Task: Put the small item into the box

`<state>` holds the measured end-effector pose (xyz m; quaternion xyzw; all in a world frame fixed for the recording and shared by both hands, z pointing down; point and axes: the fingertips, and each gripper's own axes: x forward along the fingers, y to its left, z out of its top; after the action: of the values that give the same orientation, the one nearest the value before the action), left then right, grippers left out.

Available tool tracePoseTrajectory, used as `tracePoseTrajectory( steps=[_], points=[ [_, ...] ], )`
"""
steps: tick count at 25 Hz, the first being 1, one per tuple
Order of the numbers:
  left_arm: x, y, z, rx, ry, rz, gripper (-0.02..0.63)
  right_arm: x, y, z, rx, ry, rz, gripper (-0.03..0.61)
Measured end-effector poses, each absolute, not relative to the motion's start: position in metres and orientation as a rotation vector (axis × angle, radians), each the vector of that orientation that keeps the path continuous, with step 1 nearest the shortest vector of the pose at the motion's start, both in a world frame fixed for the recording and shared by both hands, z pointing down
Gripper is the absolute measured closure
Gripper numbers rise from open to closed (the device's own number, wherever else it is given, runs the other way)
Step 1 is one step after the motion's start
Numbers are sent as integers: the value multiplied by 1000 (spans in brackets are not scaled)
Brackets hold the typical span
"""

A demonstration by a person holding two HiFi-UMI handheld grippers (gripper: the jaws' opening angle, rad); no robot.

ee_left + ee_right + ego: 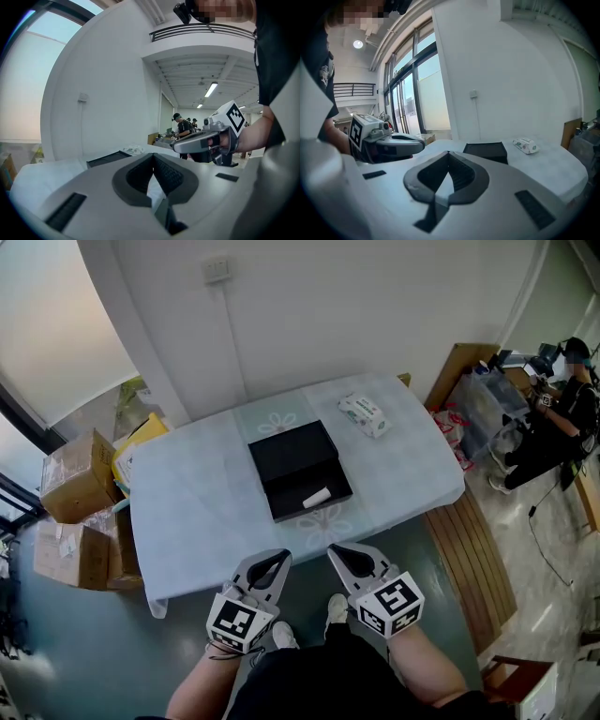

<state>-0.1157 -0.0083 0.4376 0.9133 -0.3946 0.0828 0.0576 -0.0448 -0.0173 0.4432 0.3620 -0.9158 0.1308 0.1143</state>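
Small white cylindrical item (316, 497) lies inside open black rectangular box (298, 468) on pale cloth-covered table (187, 521). Left gripper (270, 559) and right gripper (343, 555) hang before table edge, both jaws together, empty.

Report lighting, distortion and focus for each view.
Head view: soft, even daylight, sharp, black box clearly exposed. Left gripper view: fisheye bending, dark rounded corners, window washed out. Right gripper view: same fisheye bending, bright windows, wipes pack sharp.
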Motion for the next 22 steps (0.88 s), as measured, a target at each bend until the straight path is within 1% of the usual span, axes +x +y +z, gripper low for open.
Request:
tracePoseTrajectory(
  steps=[12, 22],
  points=[
    [-126, 22, 446, 2766, -1146, 262, 606, -49, 21, 450, 1159, -2651, 406, 569],
    [-132, 39, 436, 2796, -1133, 239, 606, -52, 39, 440, 1209, -2653, 380, 569]
  ],
)
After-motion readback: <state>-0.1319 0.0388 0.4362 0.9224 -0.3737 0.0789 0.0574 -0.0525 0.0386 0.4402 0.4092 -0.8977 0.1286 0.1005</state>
